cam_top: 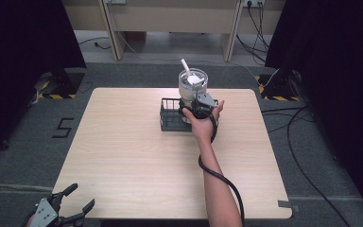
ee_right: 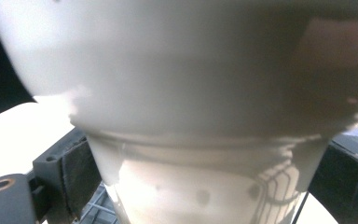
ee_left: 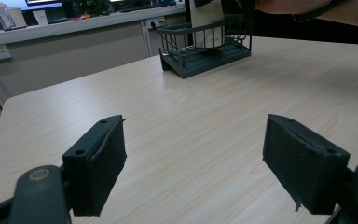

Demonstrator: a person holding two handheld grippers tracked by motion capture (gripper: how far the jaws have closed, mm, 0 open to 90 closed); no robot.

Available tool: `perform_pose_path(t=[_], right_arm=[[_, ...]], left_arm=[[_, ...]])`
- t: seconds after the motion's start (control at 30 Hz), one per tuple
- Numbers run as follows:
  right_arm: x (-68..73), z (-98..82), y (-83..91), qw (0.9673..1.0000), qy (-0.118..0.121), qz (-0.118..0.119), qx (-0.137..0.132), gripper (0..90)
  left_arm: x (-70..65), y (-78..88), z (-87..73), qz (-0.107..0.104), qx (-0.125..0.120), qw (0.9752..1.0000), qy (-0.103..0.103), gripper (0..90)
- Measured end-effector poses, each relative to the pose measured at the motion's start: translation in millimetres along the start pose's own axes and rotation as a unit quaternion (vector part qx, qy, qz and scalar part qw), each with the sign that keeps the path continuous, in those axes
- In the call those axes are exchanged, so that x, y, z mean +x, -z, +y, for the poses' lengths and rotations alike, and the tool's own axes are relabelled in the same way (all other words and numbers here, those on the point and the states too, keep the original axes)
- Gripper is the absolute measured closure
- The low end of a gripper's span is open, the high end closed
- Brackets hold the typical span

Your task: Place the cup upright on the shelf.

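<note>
Because the work sits far across the one wooden table [cam_top: 137,161], the arm stretches right out. One dark wire basket [cam_top: 172,115] stands far-centre; one white cup [cam_top: 192,83] with a straw is inside it. The right gripper [cam_top: 199,106] clamps the cup's narrow base, likely for a steady hold. The left gripper [cam_top: 60,209] idles agape at the near-left edge.

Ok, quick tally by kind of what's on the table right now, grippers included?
White container with straw: 1
Dark wire basket: 1
Grippers: 2, the right gripper closed around the container's base, the left gripper open at the near table edge
Total: 4
</note>
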State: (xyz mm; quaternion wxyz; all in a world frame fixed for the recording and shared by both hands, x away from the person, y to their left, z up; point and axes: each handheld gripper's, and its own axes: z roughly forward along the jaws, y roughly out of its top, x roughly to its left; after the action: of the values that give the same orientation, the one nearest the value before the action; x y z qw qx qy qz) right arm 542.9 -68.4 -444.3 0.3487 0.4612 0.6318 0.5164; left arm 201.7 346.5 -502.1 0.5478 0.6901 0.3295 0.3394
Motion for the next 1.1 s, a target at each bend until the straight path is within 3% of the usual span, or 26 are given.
perform_pose_path(t=[0.2,0.43,0.7,1.1], right_arm=[[-0.9,-7.3,2.9,0.9998,-0.007,0.004,-0.019,8.3],[-1.3,-8.6,5.8,0.9998,0.004,0.005,-0.02,8.5],[-0.9,-14.3,14.9,0.9999,-0.004,0.003,-0.012,9.6],[-10.9,-16.2,46.5,0.9999,-0.008,0.0,-0.009,11.5]], left_arm=[[-0.2,0.2,0.2,-0.001,0.001,1.0,-0.001,20.6],[-0.3,0.3,0.2,-0.001,0.001,1.0,-0.002,20.6],[-0.8,0.1,0.4,-0.002,0.002,1.0,-0.004,20.9],[-1.5,-0.4,0.7,-0.003,0.002,1.0,-0.006,21.0]])
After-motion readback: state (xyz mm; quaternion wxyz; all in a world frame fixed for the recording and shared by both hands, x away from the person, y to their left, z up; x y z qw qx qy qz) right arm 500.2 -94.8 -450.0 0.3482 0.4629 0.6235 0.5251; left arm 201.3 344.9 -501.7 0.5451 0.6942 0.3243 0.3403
